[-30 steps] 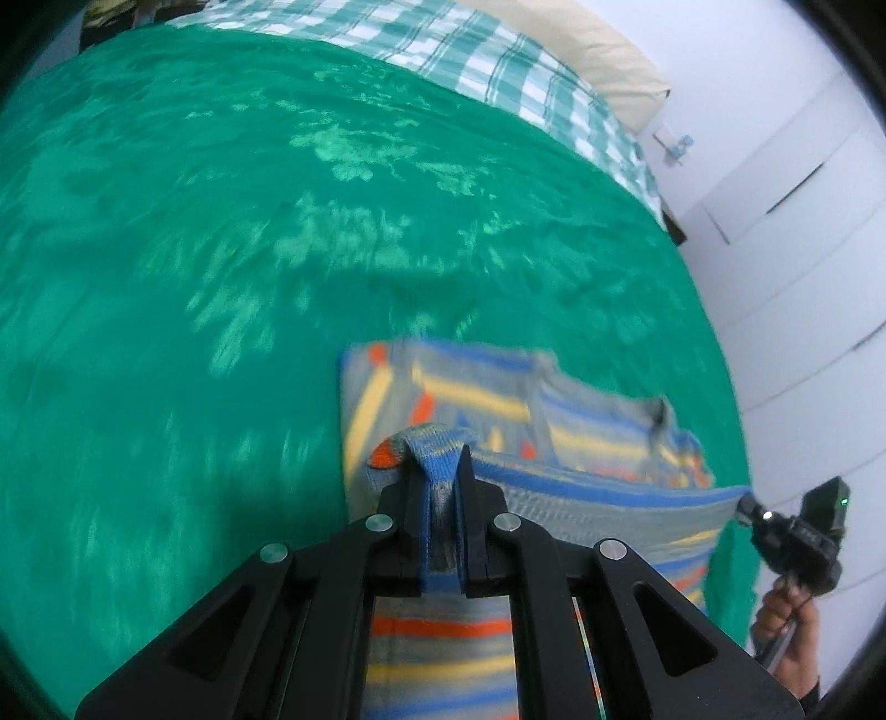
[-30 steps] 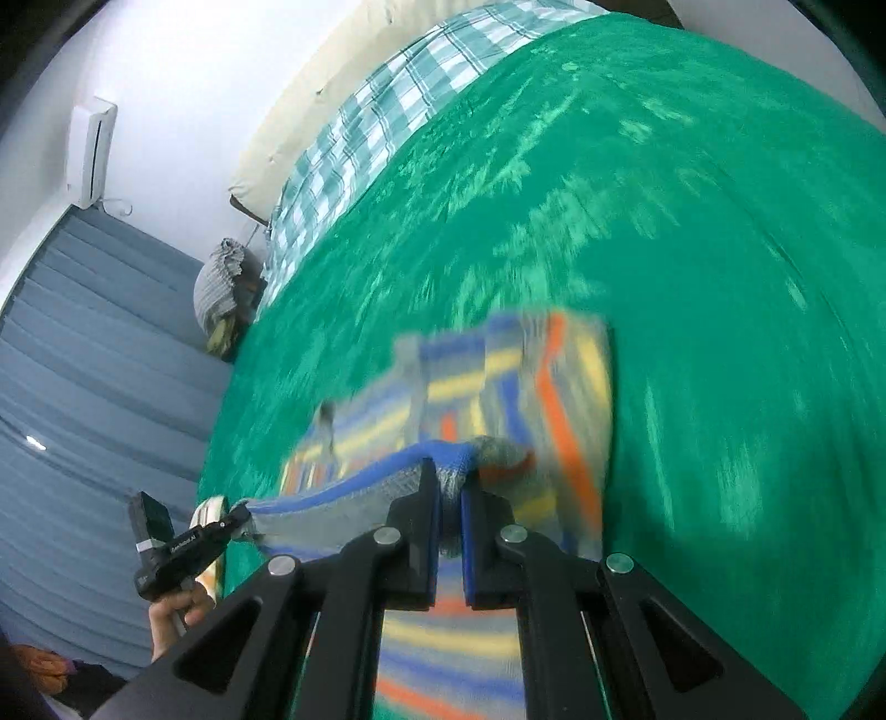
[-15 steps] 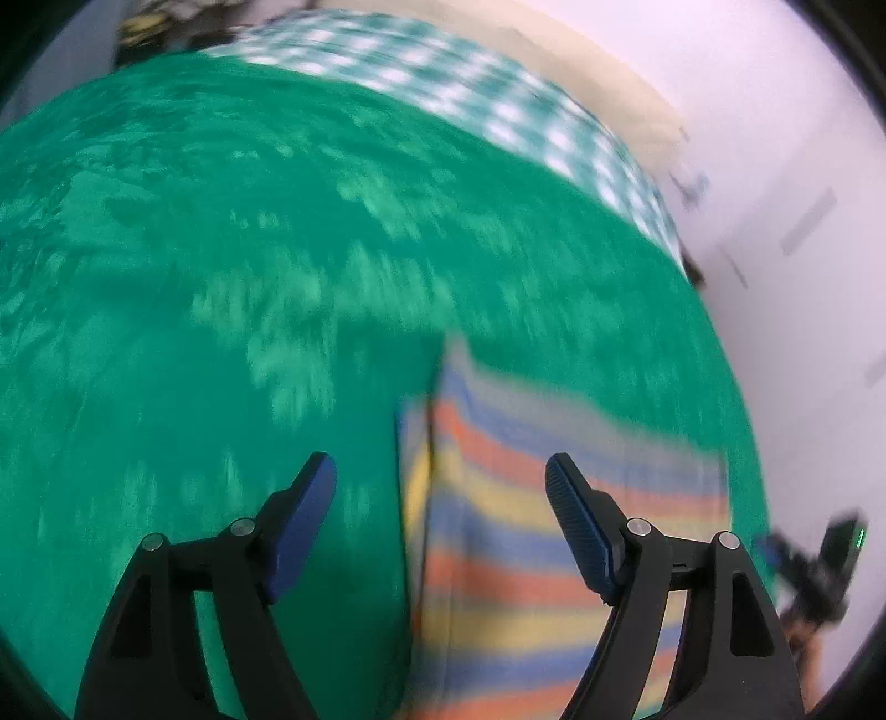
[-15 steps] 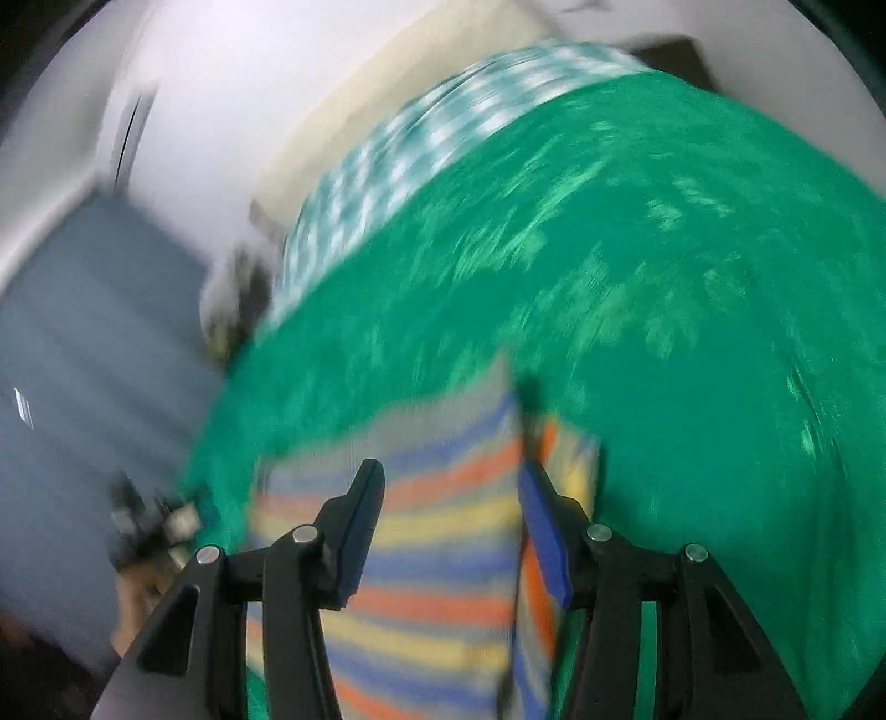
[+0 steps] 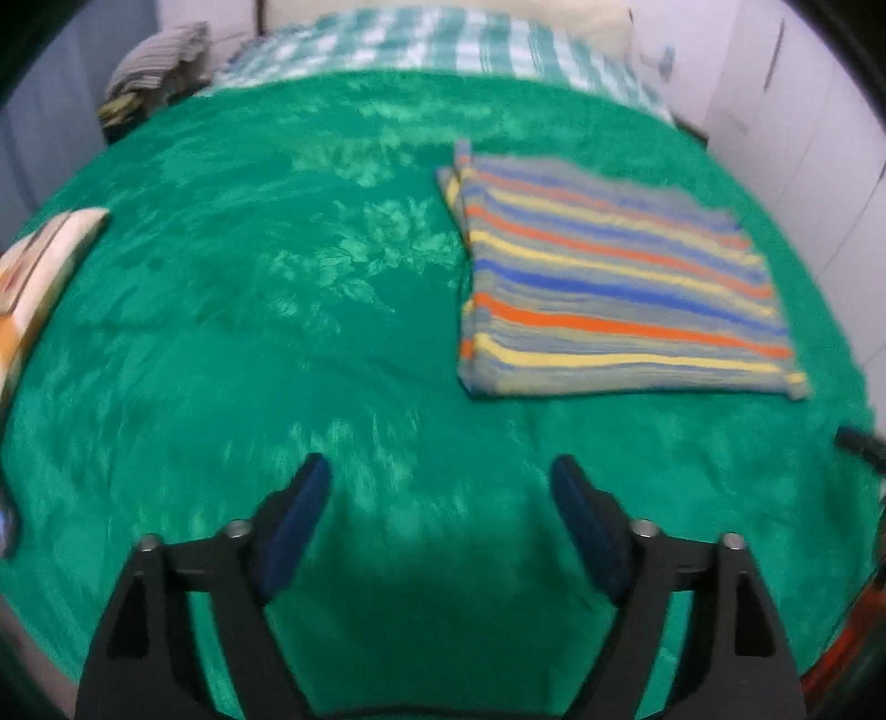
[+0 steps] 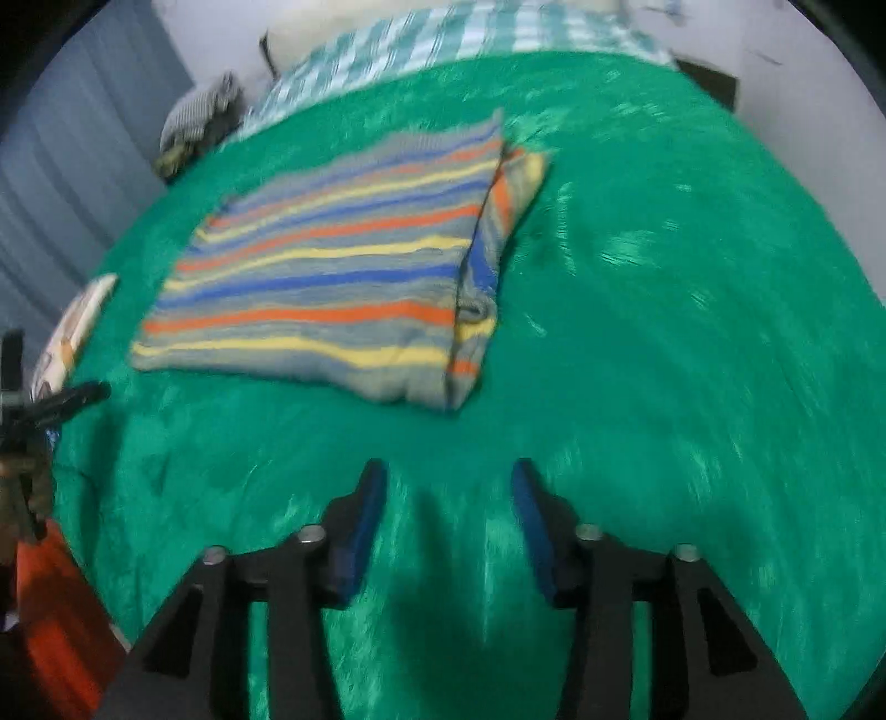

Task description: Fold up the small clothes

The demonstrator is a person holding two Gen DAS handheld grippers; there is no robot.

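Observation:
A striped garment (image 5: pixel 614 282) in grey, blue, orange and yellow lies folded flat on the green bedspread (image 5: pixel 249 332). In the right wrist view the striped garment (image 6: pixel 332 271) lies ahead and to the left, with a folded layer showing along its right edge. My left gripper (image 5: pixel 440 479) is open and empty, well back from the garment above the bedspread. My right gripper (image 6: pixel 448 476) is open and empty, also back from the garment.
A checked sheet (image 5: pixel 443 44) and a pillow lie at the head of the bed. A pile of clothes (image 5: pixel 155 94) sits at the far left. A white and orange object (image 5: pixel 39 266) lies at the left edge. White cupboards (image 5: pixel 819 138) stand to the right.
Both grippers let go of the garment's edge, opened, and pulled back and up. The garment now lies folded flat on the bedspread.

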